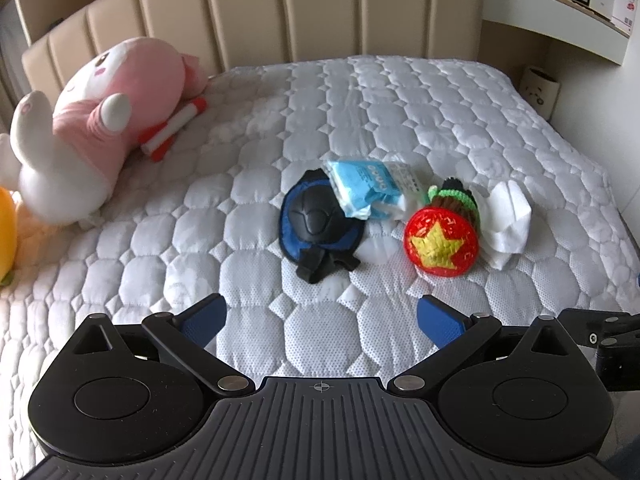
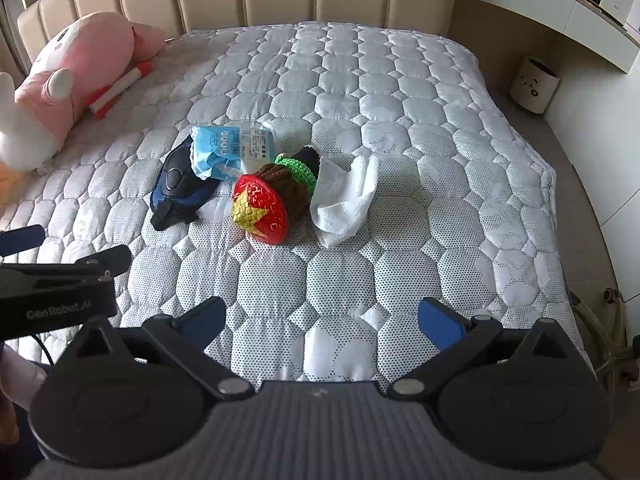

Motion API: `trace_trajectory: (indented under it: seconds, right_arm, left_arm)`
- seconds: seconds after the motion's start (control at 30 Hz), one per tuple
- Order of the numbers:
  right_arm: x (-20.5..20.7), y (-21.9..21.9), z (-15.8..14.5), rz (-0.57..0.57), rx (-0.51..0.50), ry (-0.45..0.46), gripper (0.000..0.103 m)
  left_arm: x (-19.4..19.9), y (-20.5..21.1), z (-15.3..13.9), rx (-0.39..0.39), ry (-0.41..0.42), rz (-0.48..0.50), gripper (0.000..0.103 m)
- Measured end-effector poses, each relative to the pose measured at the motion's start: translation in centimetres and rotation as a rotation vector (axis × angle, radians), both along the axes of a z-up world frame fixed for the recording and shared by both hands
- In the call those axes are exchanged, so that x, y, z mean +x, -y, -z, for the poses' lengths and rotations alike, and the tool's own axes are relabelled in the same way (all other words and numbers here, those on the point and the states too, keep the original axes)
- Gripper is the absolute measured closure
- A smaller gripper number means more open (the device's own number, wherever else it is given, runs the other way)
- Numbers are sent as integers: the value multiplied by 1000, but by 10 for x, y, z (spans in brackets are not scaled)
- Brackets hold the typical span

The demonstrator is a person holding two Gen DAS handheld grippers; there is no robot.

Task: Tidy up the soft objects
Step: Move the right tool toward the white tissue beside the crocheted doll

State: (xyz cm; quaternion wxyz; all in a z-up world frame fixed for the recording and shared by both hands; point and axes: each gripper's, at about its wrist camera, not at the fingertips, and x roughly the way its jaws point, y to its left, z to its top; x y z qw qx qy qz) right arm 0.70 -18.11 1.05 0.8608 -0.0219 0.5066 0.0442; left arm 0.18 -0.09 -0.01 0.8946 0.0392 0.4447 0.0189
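Note:
A small heap lies mid-bed: a blue and black knee pad (image 1: 316,222) (image 2: 180,184), a light blue tissue pack (image 1: 366,190) (image 2: 228,150) resting partly on it, a crocheted doll with a red star hat (image 1: 442,240) (image 2: 262,208), and a crumpled white tissue (image 1: 508,222) (image 2: 348,200). My left gripper (image 1: 322,320) hovers open, short of the heap, nothing between its blue pads. My right gripper (image 2: 322,320) is also open and empty, further back from the heap. The left gripper's body (image 2: 56,284) shows at the left edge of the right wrist view.
A big pink and white plush (image 1: 100,120) (image 2: 72,76) lies at the far left by the beige headboard (image 1: 312,12), with a red and white roll (image 1: 174,128) (image 2: 118,90) beside it. A yellow toy (image 1: 6,232) sits at the left edge. A small bin (image 2: 534,84) stands on the floor right of the quilted mattress (image 2: 400,120).

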Motion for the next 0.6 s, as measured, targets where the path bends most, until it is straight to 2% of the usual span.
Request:
trace_trajectory:
  seconds: [0.33,0.43,0.6]
  right_arm:
    - [1,0,0,-3,14,1,0]
    - [0,1,0,-7,16,11,0]
    - [1,-2,-4,-29,20,34,0]
  left_arm:
    - [1,3,-2,-13,26,20,0]
    - [8,3,-4,-45,21,30,0]
    - [8,3,-9,-37,61,14,0]
